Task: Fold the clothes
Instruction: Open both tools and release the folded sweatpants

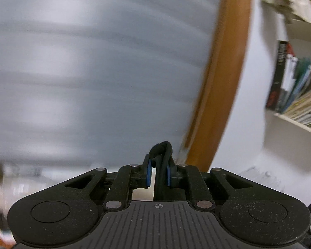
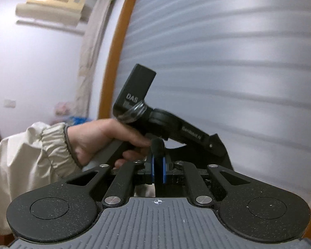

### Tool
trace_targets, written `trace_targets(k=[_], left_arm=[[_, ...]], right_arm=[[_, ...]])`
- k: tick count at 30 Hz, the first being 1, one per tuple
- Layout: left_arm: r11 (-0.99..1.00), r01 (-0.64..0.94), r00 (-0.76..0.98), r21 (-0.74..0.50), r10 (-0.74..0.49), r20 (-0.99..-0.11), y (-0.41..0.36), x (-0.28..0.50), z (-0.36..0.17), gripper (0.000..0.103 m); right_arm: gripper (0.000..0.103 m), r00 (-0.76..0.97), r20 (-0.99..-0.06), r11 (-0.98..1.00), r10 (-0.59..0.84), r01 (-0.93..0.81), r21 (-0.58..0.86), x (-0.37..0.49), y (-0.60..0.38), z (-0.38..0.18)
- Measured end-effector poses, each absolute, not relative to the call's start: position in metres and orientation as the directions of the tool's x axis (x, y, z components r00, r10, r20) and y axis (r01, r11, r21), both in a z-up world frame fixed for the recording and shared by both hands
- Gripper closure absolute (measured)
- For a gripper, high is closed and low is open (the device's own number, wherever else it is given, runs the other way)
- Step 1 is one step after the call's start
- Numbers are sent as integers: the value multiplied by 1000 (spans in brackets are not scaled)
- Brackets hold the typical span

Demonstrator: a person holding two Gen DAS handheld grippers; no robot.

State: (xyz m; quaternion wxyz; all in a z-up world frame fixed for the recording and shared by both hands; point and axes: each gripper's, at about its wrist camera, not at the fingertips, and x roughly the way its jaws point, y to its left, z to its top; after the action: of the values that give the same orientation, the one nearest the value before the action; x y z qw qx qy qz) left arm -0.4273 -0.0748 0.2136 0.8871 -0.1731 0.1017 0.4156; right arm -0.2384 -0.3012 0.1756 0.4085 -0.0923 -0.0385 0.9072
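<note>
White letters "DAS" show on the black camera block (image 2: 137,89) of the left gripper (image 2: 217,145), a small print that looks like "Sensebot.AI" runs along its arm (image 2: 191,133), and the book spines (image 1: 282,70) on the shelf stay too blurred to read.

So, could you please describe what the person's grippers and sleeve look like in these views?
Both the left gripper and the right gripper are matte black, with linkage arms on silver rivets, blue pads on the fingers and a ribbed grey plate bearing a crosshair mark. The other gripper's handle reads "DAS". The sleeve is cream, with an elasticated cuff.
</note>
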Motion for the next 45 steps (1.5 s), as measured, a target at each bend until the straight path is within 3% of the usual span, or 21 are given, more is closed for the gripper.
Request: trace_targets(k=[7, 11, 14, 17, 18, 20, 21, 25, 31, 35, 38, 45], left_arm=[[510, -815, 575, -274, 660, -483, -46, -478, 94, 88], [453, -842, 535, -294, 634, -558, -39, -506, 43, 80], [416, -872, 483, -259, 644, -593, -42, -523, 24, 71], [380, -903, 419, -202, 671, -612, -50, -534, 19, 70], [375, -907, 409, -192, 679, -609, -52, -536, 21, 67], [364, -920, 375, -144, 716, -589, -57, -534, 32, 43], [353, -930, 343, -99, 742, -575, -61, -531, 37, 38], [391, -917, 371, -83, 755, -540, -63, -505, 45, 25], [492, -868, 448, -66, 719, -531, -56, -437, 26, 20], [559, -824, 521, -93, 684, -510, -47, -384, 1, 3], [612, -782, 571, -113, 632, -524, -42, -337, -10, 3], [739, -668, 655, -86, 529, -540, -57, -236, -11, 3]], right_arm=[[95, -682, -338, -735, 649, -677, -45, -298, -273, 72], [94, -697, -439, -764, 567, -644, 36, -340, -260, 5], [81, -704, -489, -778, 515, -623, 78, -362, -263, -29], [70, -721, -484, -792, 497, -605, 88, -356, -271, -34], [67, -721, -474, -788, 506, -610, 87, -347, -273, -31], [66, -715, -449, -769, 536, -632, 90, -321, -274, -22], [66, -701, -442, -750, 560, -655, 88, -302, -272, -19], [66, -579, -453, -634, 678, -772, 37, -220, -268, -29], [64, -382, -530, -441, 757, -897, 17, -90, -272, -53], [64, -281, -575, -337, 768, -941, 10, -38, -282, -77], [59, -246, -587, -291, 772, -957, 18, -20, -298, -92], [58, -201, -550, -248, 811, -969, -11, 2, -344, -109]])
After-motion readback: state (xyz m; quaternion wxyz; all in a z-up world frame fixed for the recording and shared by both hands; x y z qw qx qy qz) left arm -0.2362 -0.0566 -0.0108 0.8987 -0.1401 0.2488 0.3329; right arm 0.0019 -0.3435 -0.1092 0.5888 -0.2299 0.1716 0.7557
